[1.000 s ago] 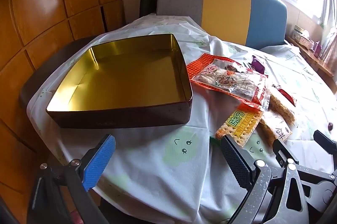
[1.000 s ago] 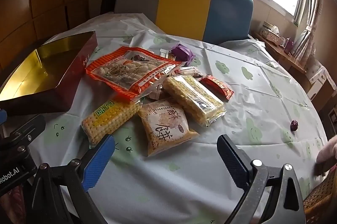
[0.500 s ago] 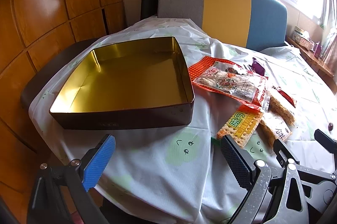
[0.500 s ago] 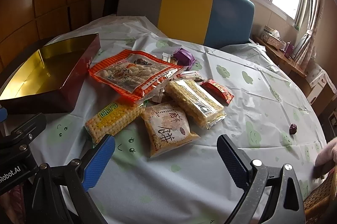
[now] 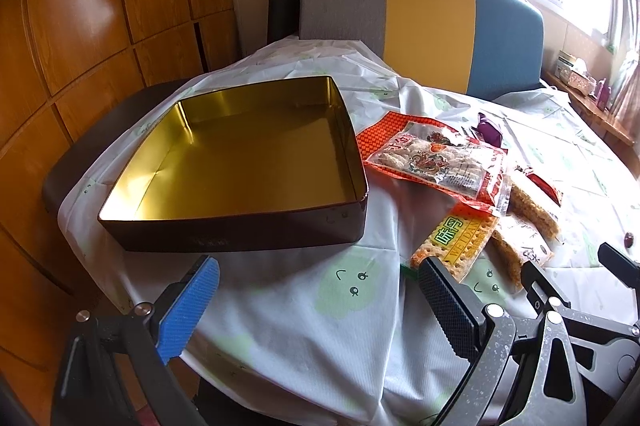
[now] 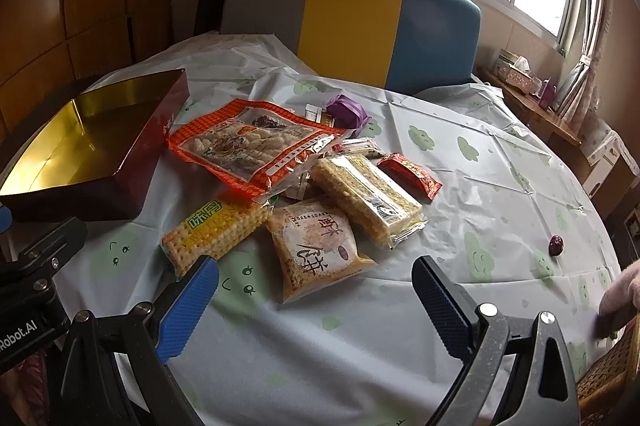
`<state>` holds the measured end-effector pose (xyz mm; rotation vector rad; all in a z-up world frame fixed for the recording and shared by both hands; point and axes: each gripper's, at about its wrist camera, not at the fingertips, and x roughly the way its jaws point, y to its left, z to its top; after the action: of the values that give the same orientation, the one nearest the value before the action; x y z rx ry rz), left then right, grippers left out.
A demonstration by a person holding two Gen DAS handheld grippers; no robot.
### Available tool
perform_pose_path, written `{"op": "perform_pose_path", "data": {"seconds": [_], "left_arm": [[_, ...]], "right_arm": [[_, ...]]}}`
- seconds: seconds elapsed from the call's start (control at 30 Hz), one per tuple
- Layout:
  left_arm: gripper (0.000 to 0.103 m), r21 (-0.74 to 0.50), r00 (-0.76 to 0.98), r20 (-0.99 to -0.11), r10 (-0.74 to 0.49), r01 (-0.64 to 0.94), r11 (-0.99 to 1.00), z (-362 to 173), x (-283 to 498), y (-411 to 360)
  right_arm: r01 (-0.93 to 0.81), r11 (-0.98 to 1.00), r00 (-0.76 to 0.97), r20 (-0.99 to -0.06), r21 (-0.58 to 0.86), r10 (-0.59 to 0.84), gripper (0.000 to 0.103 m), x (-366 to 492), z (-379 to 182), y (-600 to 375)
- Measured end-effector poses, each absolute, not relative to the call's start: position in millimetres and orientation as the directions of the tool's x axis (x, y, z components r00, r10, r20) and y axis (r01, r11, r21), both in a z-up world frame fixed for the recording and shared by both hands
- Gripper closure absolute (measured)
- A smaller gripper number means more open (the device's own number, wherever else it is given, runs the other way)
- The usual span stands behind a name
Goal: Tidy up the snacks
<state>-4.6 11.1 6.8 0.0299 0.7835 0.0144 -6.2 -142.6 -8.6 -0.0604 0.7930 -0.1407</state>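
Observation:
An empty gold-lined tin [image 5: 240, 153] with dark red walls sits at the table's left; it also shows in the right wrist view [image 6: 80, 145]. Snacks lie to its right: an orange bag [image 6: 252, 141], a yellow cracker pack [image 6: 212, 230], a round-cake packet [image 6: 316, 246], a long wafer pack [image 6: 368, 197], a small red packet [image 6: 412, 175] and a purple wrapper [image 6: 348, 109]. My left gripper [image 5: 316, 298] is open and empty before the tin. My right gripper [image 6: 316, 294] is open and empty, just short of the cake packet.
The table wears a pale cloth with green faces [image 6: 480, 153]. A grey, yellow and blue chair back [image 6: 352, 21] stands behind it. A small dark red candy [image 6: 556, 245] lies at the right. A wooden wall [image 5: 80, 25] is to the left.
Both grippers have eased slightly forward and up; the tin and snacks sit a little lower and closer in view. Nothing on the table has moved. Both grippers stay open.

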Motion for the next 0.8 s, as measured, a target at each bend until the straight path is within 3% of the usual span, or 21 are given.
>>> {"op": "perform_pose_path", "data": {"seconds": [0.8], "left_arm": [[0.003, 0.04, 0.709, -0.705, 0.025, 0.004, 0.999, 7.4, -6.7, 8.5]], "right_arm": [[0.104, 0.989, 0.695, -0.703, -0.109, -0.151, 0.004, -5.6, -8.0, -146.4]]}}
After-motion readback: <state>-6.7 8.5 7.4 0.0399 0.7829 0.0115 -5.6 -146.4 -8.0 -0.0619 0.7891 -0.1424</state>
